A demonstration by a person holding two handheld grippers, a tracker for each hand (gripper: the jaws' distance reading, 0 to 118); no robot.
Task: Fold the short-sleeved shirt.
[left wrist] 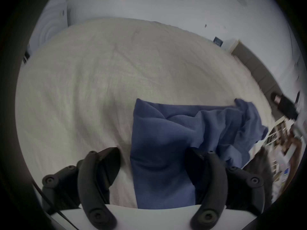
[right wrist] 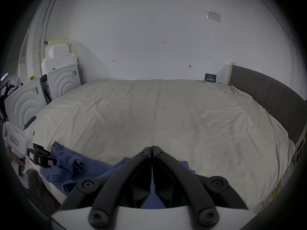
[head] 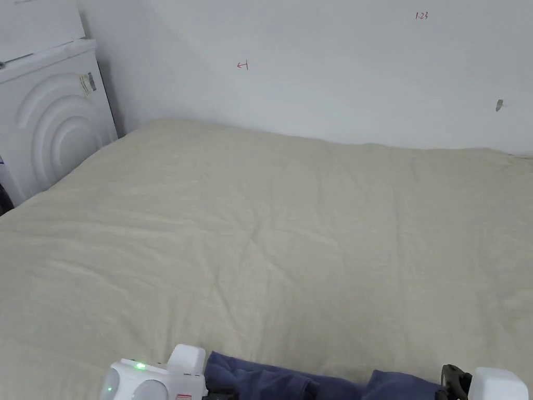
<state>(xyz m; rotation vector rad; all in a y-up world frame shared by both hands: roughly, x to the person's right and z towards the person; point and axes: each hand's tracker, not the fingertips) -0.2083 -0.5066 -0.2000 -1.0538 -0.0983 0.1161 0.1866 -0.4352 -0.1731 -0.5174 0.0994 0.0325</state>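
A blue short-sleeved shirt lies crumpled along the near edge of the cream bed cover. In the left gripper view my left gripper is open, with a flat band of the shirt on the bed between its jaws; neither jaw presses on it. My right gripper is shut above the shirt's other end, its tips reaching past the cloth's edge. No cloth shows between those tips. Farther off in that view is the left gripper, over the bunched part of the shirt.
The wide bed stretches away to a white wall. White appliances with foam blocks on top stand at its left side, and a dark padded headboard runs along its right. Yellow cable lies on the floor at the right.
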